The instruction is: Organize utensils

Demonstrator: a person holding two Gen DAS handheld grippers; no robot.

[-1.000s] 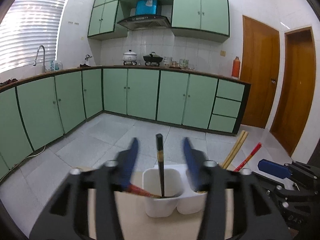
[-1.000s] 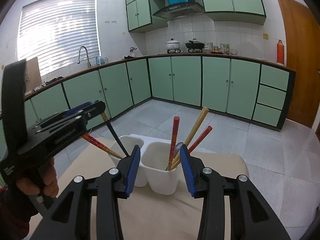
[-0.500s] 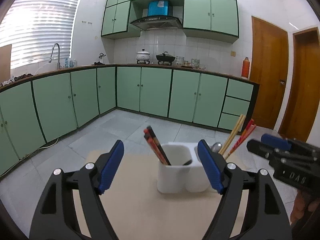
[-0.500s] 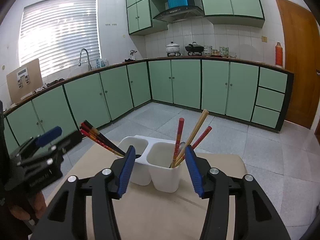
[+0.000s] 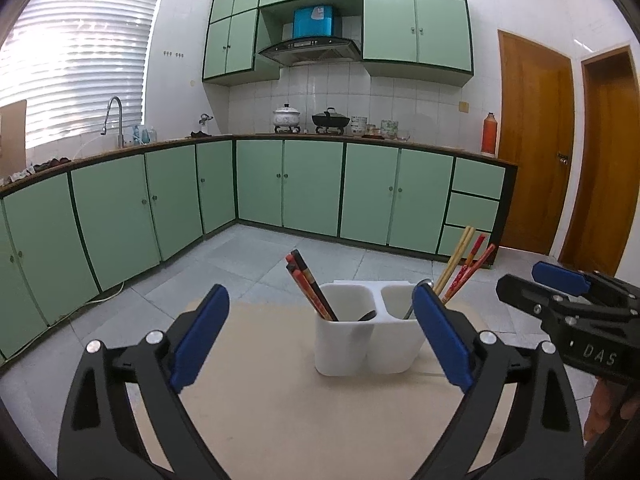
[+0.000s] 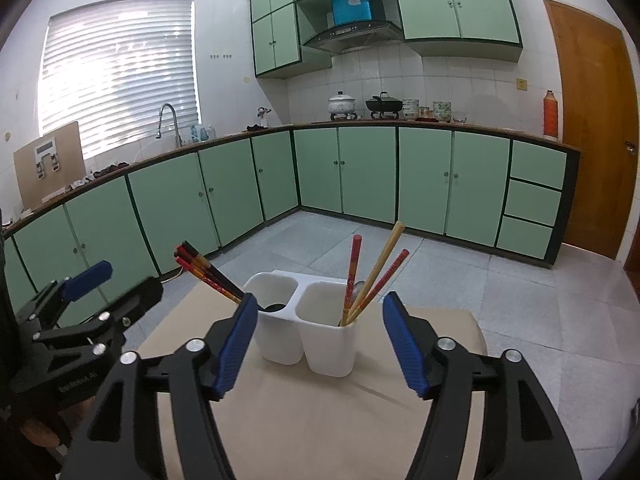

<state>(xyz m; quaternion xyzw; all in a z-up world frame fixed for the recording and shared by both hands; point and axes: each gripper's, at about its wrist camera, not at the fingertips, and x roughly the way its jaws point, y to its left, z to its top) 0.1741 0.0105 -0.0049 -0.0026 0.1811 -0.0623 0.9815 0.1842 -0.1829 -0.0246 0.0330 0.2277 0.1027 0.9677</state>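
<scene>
A flat beige table top (image 5: 280,412) carries a white plastic two-compartment utensil holder (image 5: 344,344) near its far edge. Short of that holder, well apart from it, the black left gripper with blue pads (image 5: 320,340) and the matching right gripper (image 6: 316,344) are both opening, nothing between their jaws. Dark red-and-black chopsticks (image 6: 204,272) lean in the left compartment; red and pale wooden chopsticks (image 6: 372,276) and a metal spoon (image 6: 357,289) stand in the right.

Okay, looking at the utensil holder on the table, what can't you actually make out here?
- Spoon, right wrist view: only a sliver shows behind the chopsticks.
- Utensil ends inside the white holder, both views: hidden by its walls.
- Table near edge, both views: covered by the left tool and right tool.
</scene>
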